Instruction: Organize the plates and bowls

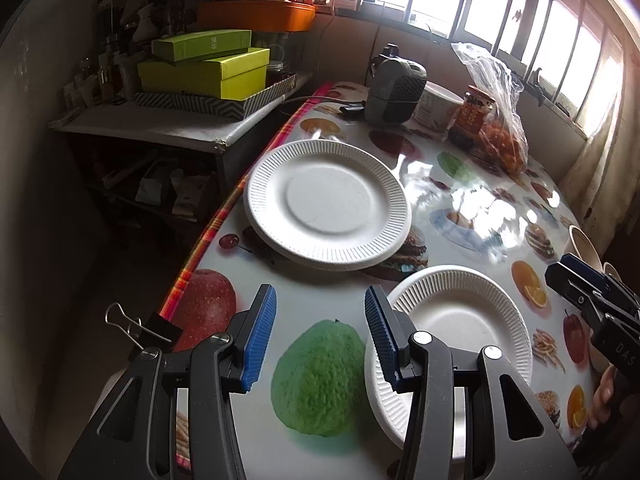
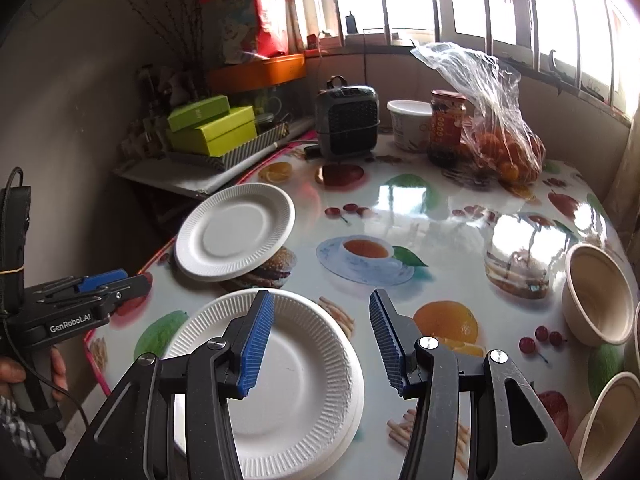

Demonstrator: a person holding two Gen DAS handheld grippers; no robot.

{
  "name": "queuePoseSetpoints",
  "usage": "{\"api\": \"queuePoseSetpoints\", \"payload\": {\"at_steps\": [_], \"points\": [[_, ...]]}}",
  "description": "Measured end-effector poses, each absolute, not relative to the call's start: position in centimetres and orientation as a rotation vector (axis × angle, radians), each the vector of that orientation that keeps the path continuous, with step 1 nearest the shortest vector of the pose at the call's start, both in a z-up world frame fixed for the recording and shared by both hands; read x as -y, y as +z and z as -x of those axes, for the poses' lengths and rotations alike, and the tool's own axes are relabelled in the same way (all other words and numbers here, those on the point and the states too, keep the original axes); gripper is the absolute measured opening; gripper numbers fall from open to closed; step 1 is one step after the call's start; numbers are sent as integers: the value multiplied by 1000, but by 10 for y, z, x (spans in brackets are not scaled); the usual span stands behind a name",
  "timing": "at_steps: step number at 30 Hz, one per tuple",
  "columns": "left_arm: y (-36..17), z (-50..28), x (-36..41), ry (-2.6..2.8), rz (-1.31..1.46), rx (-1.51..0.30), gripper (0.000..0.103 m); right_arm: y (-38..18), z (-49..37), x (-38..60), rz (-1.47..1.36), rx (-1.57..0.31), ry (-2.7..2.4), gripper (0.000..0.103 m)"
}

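Note:
A white paper plate (image 1: 326, 204) lies near the table's left edge; it also shows in the right wrist view (image 2: 236, 236). A stack of white paper plates (image 2: 280, 380) lies near the front edge, under my right gripper (image 2: 322, 340), which is open and empty. The stack shows in the left wrist view (image 1: 460, 328), just right of my open, empty left gripper (image 1: 320, 336). Beige paper bowls stand at the right: one (image 2: 598, 294) on its side, another (image 2: 608, 420) nearer. The left gripper appears in the right wrist view (image 2: 116, 280).
A fruit-print tablecloth (image 2: 400, 208) covers the table. At the back stand a small grey heater (image 2: 348, 120), a white tub (image 2: 410, 124), a jar (image 2: 447, 126) and a plastic bag of oranges (image 2: 500, 136). A side shelf with green boxes (image 1: 204, 68) is left. A binder clip (image 1: 140, 330) grips the cloth edge.

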State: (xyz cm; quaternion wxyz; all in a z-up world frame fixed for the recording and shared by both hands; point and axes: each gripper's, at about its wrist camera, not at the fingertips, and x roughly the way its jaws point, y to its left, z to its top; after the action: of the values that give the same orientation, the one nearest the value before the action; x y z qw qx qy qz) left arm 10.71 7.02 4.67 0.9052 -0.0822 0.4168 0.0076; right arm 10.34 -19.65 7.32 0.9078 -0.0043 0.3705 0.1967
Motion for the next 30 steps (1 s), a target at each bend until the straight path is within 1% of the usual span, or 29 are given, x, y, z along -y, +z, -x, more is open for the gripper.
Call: {"api": "queuePoseSetpoints", "payload": {"at_steps": [13,17,30], "points": [[57,-136,-99,47,184,-844,48,88,-151,176,43,-796,491,50],[55,-149,-107,51,199,-864,48,89,-173,176,34,-812,498,54],[34,-187,-132,114,266,-935,48,58,-235,162,11,-918,584,54]]}}
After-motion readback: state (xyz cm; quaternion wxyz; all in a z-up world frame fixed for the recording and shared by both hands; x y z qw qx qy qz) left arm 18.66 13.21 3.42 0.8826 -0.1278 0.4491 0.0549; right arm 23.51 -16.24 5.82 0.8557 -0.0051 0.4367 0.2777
